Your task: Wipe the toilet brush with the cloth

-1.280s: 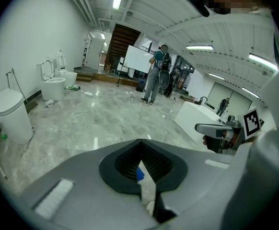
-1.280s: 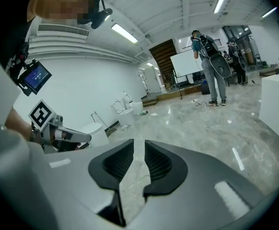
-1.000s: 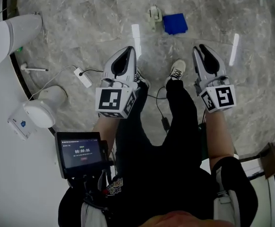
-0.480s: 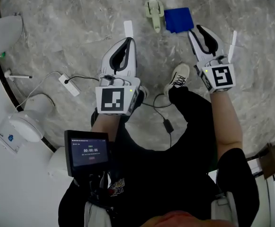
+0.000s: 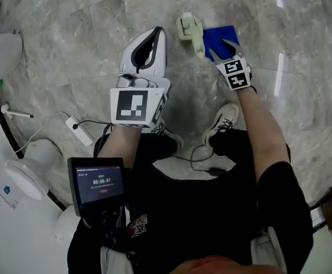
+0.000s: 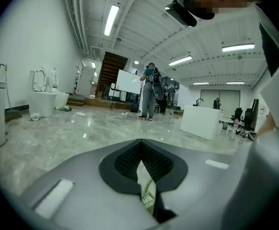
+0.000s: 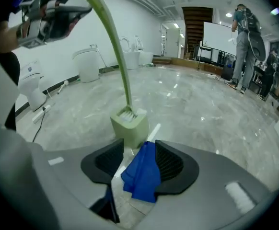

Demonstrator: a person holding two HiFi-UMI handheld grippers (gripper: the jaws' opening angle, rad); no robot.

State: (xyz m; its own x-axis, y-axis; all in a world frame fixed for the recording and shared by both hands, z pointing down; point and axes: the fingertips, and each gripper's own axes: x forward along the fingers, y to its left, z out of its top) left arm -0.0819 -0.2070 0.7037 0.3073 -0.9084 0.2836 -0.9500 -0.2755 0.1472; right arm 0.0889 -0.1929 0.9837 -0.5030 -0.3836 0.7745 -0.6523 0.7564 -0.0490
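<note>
Landmark: pale green square brush holder (image 5: 189, 27) on the grey marble floor (image 5: 69, 50). The pale green long-handled toilet brush (image 7: 114, 47) stands upright in it.

Change: 1 second back both my grippers hung high, well short of the holder. Both have since dropped, the right gripper (image 5: 222, 49) much further. It now noses onto the crumpled blue cloth (image 7: 142, 176), which lies on the floor just beside the holder, on its right in the head view.

Right jaws: have just been opening and now stand wide. The cloth sits bunched between them, brushing 1 pad while the other pad stands clear. Not clamped yet.

Left gripper (image 6: 139, 143): jaws closed tip to tip with nothing in them, off to the holder's left and apart from it.

Meaning: I judge this the pick-up of the cloth, with wiping not begun. Next call is to close the right jaws on the fold; after that the left must take the brush out of the holder.
</note>
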